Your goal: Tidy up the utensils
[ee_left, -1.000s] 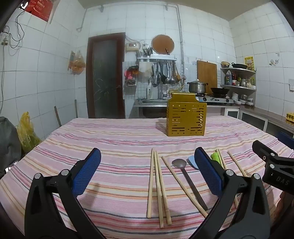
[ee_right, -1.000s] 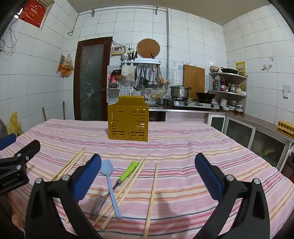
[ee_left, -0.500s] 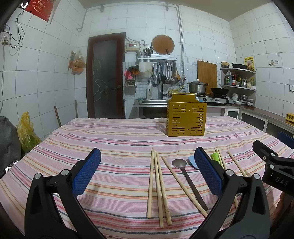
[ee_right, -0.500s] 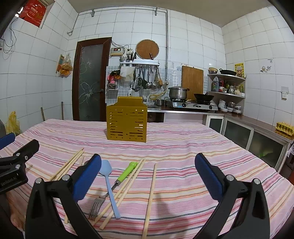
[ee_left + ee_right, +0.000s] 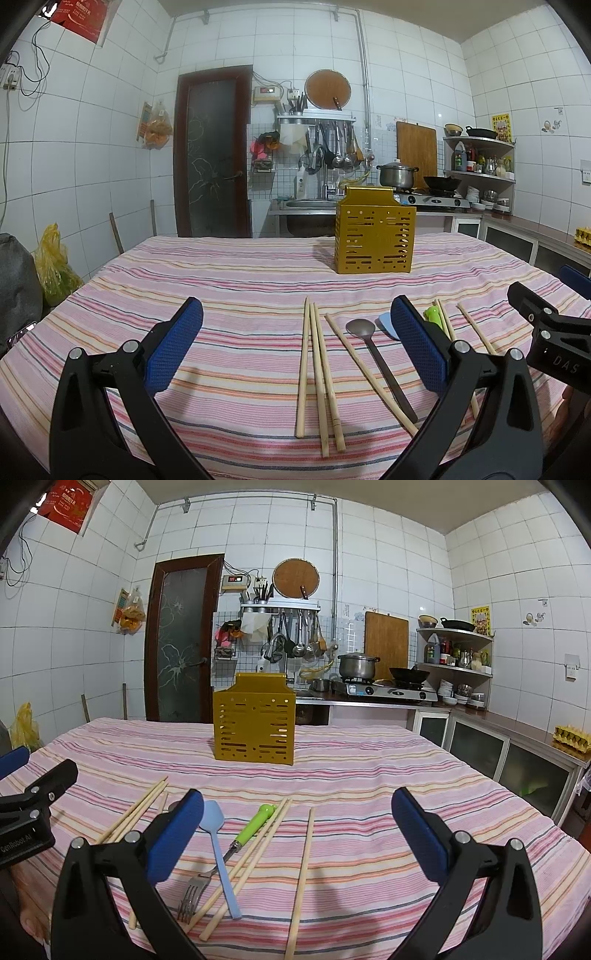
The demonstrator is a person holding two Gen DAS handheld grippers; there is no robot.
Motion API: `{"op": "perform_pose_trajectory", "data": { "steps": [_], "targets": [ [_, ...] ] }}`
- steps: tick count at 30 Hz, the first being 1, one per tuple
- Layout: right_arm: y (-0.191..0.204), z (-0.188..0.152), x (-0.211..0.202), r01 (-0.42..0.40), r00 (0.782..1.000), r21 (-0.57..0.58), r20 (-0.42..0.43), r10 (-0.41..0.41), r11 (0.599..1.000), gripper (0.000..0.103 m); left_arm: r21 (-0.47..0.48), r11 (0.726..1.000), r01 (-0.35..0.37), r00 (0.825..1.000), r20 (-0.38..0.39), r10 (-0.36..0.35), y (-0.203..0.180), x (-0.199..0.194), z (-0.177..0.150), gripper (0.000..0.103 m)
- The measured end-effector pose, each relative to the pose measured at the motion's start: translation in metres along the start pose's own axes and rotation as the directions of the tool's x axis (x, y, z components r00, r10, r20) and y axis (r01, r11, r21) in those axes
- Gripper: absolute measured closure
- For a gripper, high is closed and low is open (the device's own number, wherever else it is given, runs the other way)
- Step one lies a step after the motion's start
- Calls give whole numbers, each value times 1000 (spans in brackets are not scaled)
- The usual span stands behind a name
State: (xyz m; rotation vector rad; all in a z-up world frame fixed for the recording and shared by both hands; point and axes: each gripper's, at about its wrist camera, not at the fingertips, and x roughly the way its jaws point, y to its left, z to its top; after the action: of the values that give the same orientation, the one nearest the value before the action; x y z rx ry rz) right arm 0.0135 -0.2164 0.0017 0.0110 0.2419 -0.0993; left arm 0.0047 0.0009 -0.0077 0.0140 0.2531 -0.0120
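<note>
Nothing on the cloth has shifted since the earlier frames; both views sit as they did, bar a slight drift in the right wrist view. Left gripper [image 5: 295,347] hangs low over the pink striped tablecloth [image 5: 229,280], jaws spread wide, holding nothing. Between its blue pads: three pale wooden chopsticks [image 5: 317,376] side by side, a fourth chopstick [image 5: 369,373] angled toward the right pad, and a dark metal spoon [image 5: 373,354] with its bowl pointing away. Right gripper [image 5: 297,827] is likewise wide open and empty. Between its pads lie a light blue plastic spatula [image 5: 218,845], a steel fork with green handle [image 5: 236,845] crossing under it, a pair of chopsticks [image 5: 247,864] slanting across, and a single chopstick [image 5: 303,875] running straight ahead. More chopsticks [image 5: 136,812] lie outside the left pad. Straight ahead of both jaws, well apart from the loose utensils, stands the gold perforated metal utensil holder [image 5: 375,236], upright, slotted front facing the cameras, its inside not visible. Bare cloth separates the utensils from the holder; table edges fall away on both sides.
</note>
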Motion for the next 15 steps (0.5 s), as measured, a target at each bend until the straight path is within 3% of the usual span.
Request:
{"op": "perform_pose_trajectory", "data": {
  "steps": [15],
  "targets": [
    [0, 0, 0, 0, 1000, 0, 0, 0, 1000, 4, 0, 1000, 0, 1000, -2, 0, 0, 0, 0, 5]
  ]
}}
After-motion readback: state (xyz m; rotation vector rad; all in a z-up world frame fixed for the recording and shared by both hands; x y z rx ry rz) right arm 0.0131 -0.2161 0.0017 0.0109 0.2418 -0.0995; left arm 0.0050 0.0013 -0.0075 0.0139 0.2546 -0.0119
